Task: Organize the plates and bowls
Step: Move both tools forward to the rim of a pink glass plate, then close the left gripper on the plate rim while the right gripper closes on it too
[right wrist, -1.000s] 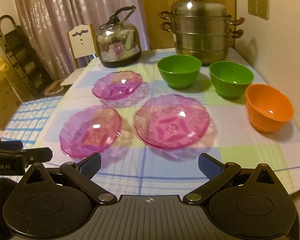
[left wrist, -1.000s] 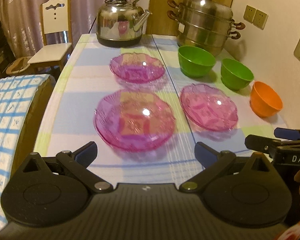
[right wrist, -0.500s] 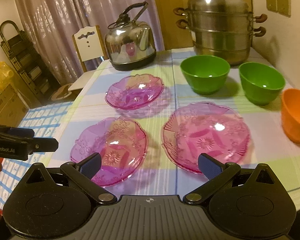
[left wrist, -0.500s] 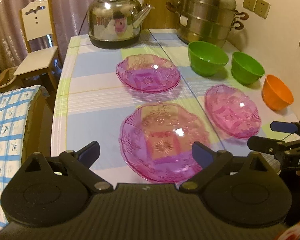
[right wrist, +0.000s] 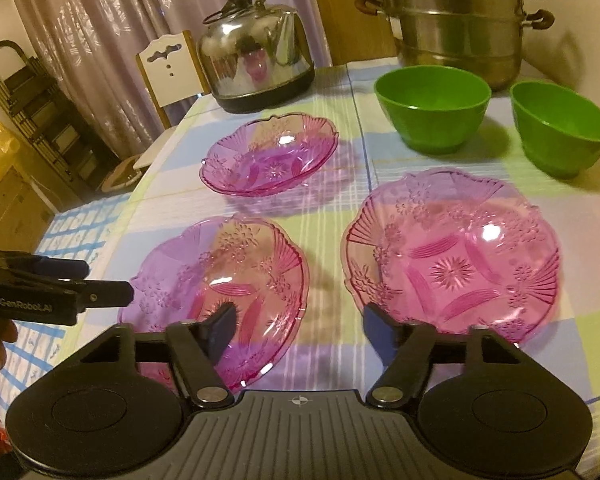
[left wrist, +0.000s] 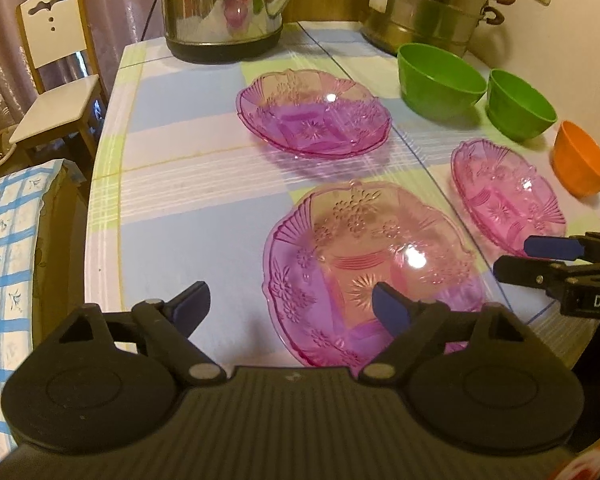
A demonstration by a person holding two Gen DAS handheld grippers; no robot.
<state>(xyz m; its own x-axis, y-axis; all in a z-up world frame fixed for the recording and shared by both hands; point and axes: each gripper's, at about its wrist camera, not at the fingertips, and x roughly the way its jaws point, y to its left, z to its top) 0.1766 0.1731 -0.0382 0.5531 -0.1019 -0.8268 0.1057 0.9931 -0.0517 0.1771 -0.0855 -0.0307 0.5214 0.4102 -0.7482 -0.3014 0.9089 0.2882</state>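
A: Left gripper (left wrist: 290,306) jaws spread, just been narrowing, near pink plate's (left wrist: 374,276) left rim lying between them, untouched. Right gripper (right wrist: 298,330)?

B: Spread too, closing in; the gap sits between that plate (right wrist: 216,296) and the right pink plate (right wrist: 452,252), nothing pinched.

A: Advice: slide one pad under a scalloped edge, other above, before squeezing. Glassy rim looks slippery on the surface (left wrist: 172,216).
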